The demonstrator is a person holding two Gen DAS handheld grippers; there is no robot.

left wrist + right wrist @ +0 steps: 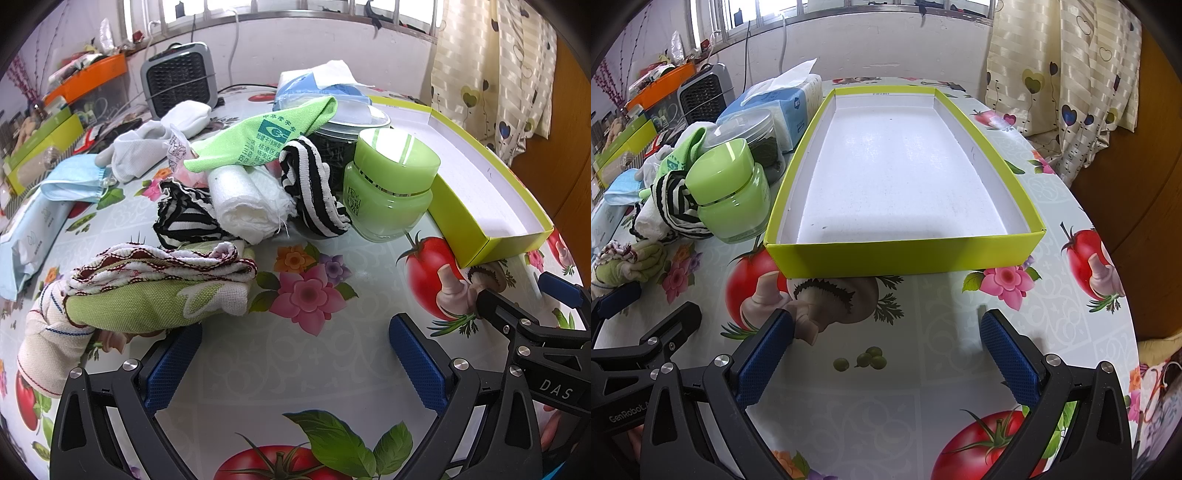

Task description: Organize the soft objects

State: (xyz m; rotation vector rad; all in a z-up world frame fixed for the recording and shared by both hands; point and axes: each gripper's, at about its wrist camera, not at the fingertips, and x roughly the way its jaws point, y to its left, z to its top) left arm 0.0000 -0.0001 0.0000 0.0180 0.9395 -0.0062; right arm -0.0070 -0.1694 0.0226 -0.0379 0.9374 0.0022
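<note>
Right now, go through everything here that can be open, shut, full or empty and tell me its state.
left hand-held gripper: open, holding nothing
right hand-held gripper: open, holding nothing
yellow-green box: lidless, empty
green jar: lid on
clear jar: lid on
tissue pack: opened, tissue sticking out

Glossy green jar (389, 182), woven cloth towel (147, 299), matt cardboard box (905, 254)

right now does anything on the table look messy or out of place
Yes. The soft things lie in a loose heap left of the empty yellow-green box: a striped cloth is draped against the green jar, and a green cloth hangs off the clear jar's lid. Nothing looks spilled or damaged.
</note>
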